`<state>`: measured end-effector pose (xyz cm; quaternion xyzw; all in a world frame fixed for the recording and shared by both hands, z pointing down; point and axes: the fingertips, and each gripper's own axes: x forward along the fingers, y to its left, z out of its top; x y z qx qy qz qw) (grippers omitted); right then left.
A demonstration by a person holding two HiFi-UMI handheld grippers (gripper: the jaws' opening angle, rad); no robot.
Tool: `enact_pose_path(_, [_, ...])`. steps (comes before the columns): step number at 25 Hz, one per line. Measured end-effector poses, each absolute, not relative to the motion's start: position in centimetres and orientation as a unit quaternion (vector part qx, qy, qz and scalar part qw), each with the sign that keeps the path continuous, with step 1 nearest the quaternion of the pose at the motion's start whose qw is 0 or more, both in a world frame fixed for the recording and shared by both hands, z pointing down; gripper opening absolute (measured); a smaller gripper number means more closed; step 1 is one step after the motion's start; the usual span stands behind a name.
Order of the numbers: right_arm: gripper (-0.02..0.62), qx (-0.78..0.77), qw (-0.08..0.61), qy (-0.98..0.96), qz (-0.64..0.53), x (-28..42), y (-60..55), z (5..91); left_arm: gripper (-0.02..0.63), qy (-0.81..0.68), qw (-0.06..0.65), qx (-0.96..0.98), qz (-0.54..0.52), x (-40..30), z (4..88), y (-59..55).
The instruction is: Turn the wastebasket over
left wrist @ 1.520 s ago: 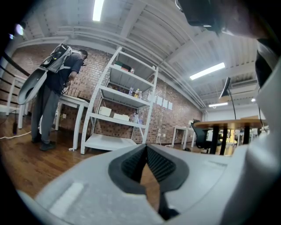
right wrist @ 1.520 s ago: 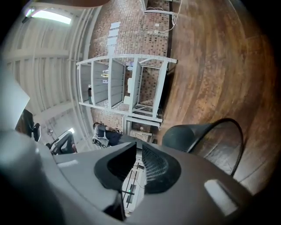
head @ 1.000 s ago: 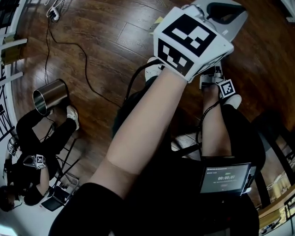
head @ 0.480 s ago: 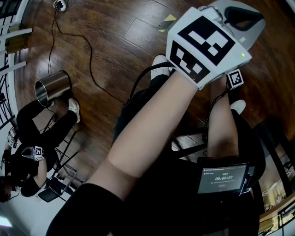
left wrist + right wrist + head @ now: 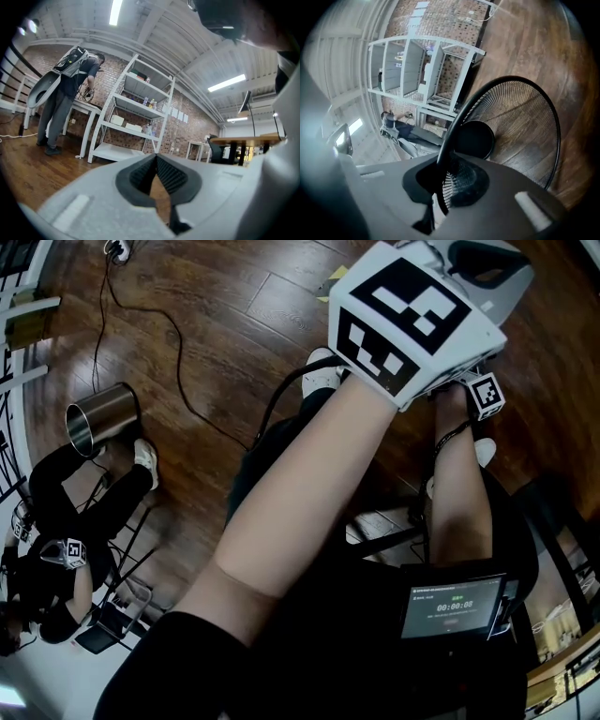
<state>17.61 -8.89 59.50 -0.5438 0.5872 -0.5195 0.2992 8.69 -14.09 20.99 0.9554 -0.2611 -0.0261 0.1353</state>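
Note:
A black wire-mesh wastebasket (image 5: pixel 520 126) fills the right gripper view, its open mouth toward the camera and its solid black base (image 5: pixel 474 139) far inside. My right gripper (image 5: pixel 443 180) is shut on the basket's black rim (image 5: pixel 449 131), which runs between the pads. In the head view only that gripper's small marker cube (image 5: pixel 484 396) shows, and the basket is hidden behind my left gripper's big marker cube (image 5: pixel 412 320). My left gripper (image 5: pixel 156 161) points level into the room, its ribbed pads meeting at the tips with nothing between them.
The floor (image 5: pixel 234 296) is dark wood. A shiny metal can (image 5: pixel 98 418) stands at the left beside a seated person in black (image 5: pixel 66 521), and a cable (image 5: pixel 178 352) trails past it. White shelving (image 5: pixel 136 117), a standing person (image 5: pixel 65 93) and desks lie ahead.
In the head view my right hand's small marker cube has shifted up and to the right. The left hand's big cube stays about where it was.

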Motion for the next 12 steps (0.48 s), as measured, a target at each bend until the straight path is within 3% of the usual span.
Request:
enact_pose_path(5, [0.011,-0.544,0.121,0.678,-0.479,18.9,-10.2,57.9,0.002,-0.263,0.152,0.952,-0.037,8.0,21.5,-14.3])
enact_pose_path(12, [0.014,-0.464,-0.28,0.775,-0.325,18.6,-12.1,56.2,0.002,-0.268,0.154,0.95,-0.04,7.4,21.6,-14.6])
